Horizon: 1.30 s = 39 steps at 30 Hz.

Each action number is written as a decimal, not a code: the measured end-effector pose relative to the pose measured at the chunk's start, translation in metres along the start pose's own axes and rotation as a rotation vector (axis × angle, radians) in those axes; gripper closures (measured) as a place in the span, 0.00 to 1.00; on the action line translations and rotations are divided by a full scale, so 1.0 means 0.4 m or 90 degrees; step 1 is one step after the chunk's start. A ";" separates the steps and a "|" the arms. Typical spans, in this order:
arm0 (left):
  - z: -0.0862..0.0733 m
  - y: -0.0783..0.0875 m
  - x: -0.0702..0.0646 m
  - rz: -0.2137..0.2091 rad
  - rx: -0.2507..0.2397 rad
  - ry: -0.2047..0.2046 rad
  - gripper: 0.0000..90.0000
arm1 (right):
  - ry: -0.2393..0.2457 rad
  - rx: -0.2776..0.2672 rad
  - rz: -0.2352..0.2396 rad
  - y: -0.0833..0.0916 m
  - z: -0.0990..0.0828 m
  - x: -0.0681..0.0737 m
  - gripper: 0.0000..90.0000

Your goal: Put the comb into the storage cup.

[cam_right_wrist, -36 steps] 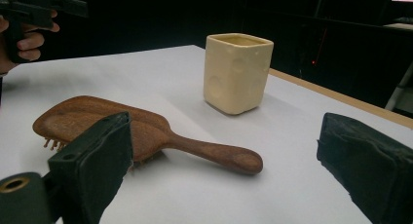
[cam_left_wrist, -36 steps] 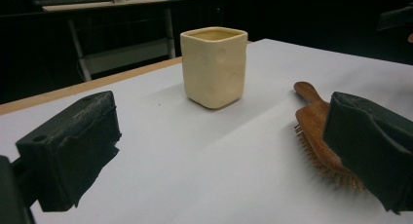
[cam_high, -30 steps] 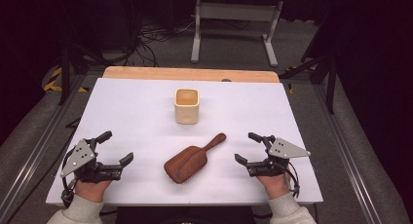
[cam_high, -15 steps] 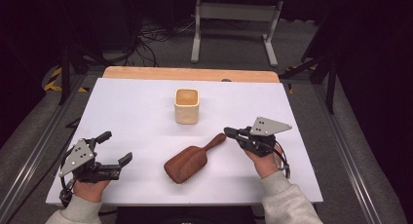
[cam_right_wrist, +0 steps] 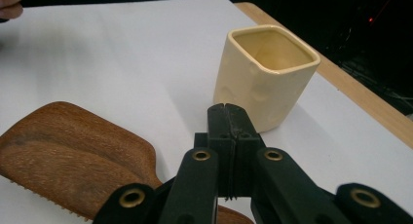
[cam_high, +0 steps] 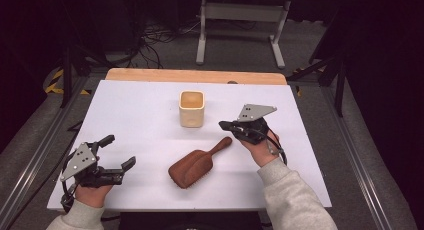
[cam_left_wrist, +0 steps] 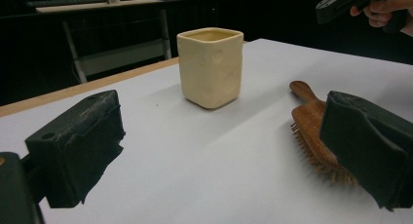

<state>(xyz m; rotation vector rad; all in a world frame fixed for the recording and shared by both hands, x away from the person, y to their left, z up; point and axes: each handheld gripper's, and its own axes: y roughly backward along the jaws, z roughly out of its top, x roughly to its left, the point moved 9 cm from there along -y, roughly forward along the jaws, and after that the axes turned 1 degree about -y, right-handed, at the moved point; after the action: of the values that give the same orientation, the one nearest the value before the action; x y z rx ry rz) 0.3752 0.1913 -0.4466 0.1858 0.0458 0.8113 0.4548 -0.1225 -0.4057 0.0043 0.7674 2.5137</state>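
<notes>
Bright table — dark surroundings (soft shadows)

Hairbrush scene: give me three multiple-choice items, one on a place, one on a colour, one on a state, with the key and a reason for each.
1. Where does the wooden hairbrush lie?
A. inside the cup
B. on the white table, nearer the person than the cup
C. on the floor

2. What colour is the square cup?
A. cream yellow
B. blue
C. black

3. How do the jaws of the right gripper stand?
A. wide open
B. shut on the cup
C. shut with nothing between them

Key: 1 B, the high view shows the brush flat on the table, on the person's side of the cup. 2 A, every view shows it pale yellow. 3 C, in the right gripper view the two jaws meet above the brush handle, apart from the cup.
</notes>
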 end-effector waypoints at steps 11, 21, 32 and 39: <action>-0.001 0.000 0.000 -0.001 0.002 -0.005 0.04 | 0.036 0.075 0.012 -0.050 0.005 -0.019 1.00; -0.001 -0.001 0.001 -0.001 0.001 -0.005 0.04 | 0.058 0.177 0.038 -0.113 -0.027 -0.035 1.00; 0.000 0.001 0.002 -0.001 0.002 -0.005 0.04 | 0.088 0.271 0.069 -0.166 -0.065 -0.032 1.00; 0.000 0.002 0.003 -0.001 0.002 -0.005 0.04 | 0.095 0.315 0.080 -0.182 -0.097 -0.032 1.00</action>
<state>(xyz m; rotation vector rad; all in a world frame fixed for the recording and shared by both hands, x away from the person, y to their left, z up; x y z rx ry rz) 0.3755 0.1928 -0.4465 0.1919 0.0402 0.8091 0.4943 -0.0968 -0.4747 0.0374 1.4719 2.3895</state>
